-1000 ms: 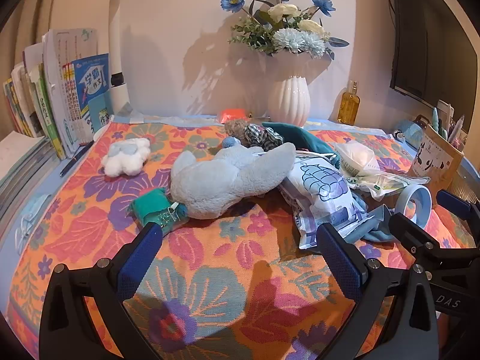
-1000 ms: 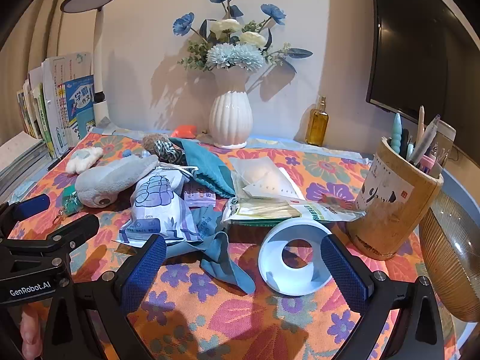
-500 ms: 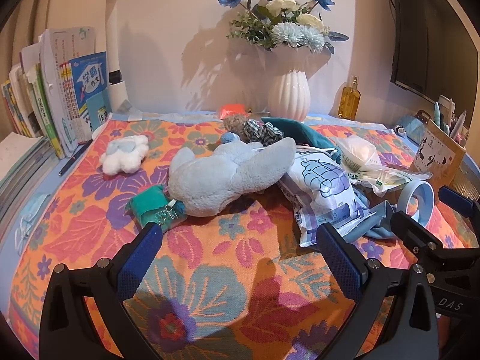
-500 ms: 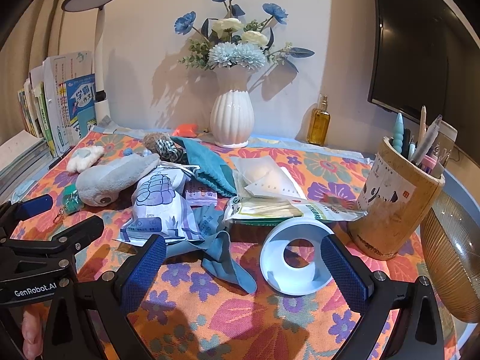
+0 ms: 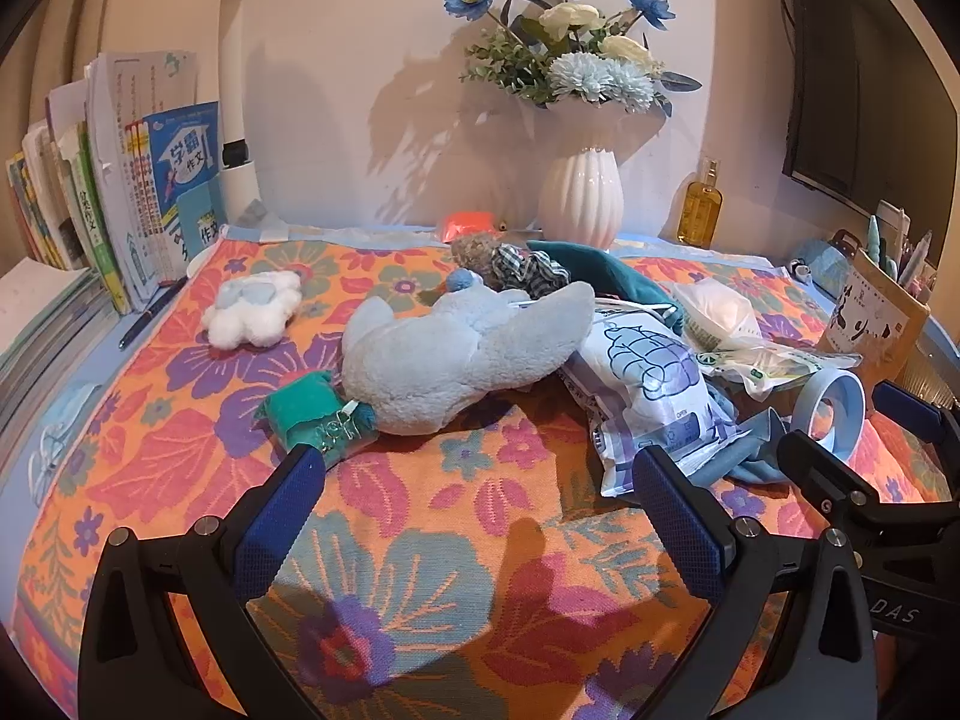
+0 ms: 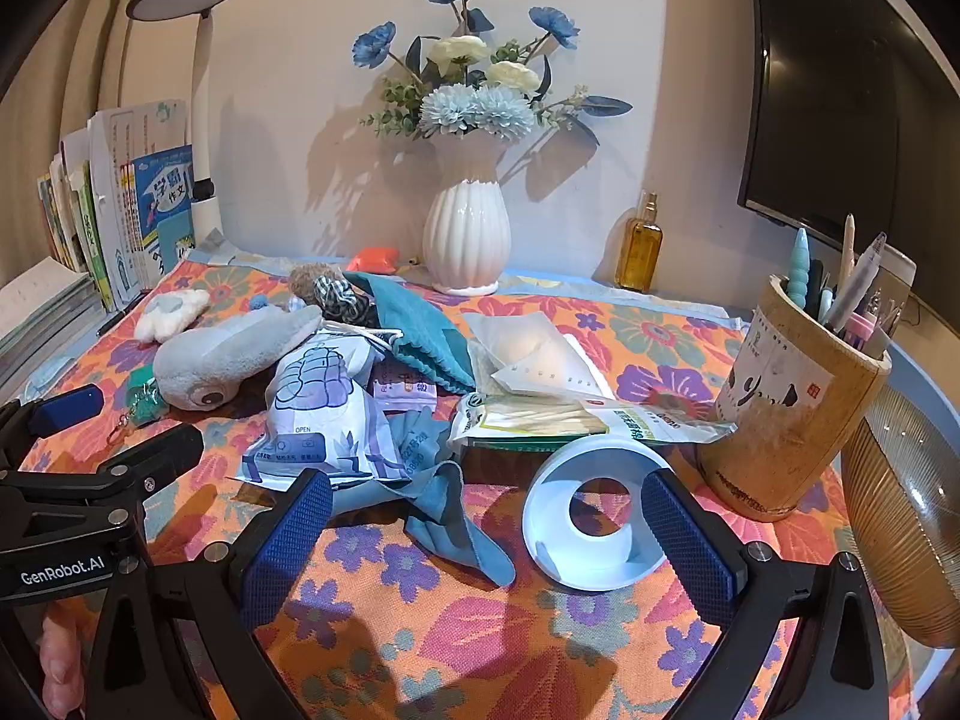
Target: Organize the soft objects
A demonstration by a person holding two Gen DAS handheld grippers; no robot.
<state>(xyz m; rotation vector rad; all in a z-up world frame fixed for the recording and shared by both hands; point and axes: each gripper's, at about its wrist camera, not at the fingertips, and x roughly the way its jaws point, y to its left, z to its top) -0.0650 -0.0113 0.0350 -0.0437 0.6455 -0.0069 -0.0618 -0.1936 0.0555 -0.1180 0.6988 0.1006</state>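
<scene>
Pale blue plush toy, orange floral tablecloth, white ribbed vase

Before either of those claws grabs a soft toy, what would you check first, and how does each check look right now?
1. Left gripper open and empty: ok.
2. Right gripper open and empty: ok.
3. Pale blue plush toy in plain view ahead of the left gripper: ok.
4. Plush free of clutter: not ok, its tail end overlaps the white printed plastic pack.
5. Small white cloud-shaped plush lying apart: ok.
6. Where soft things belong: cannot tell.
</scene>
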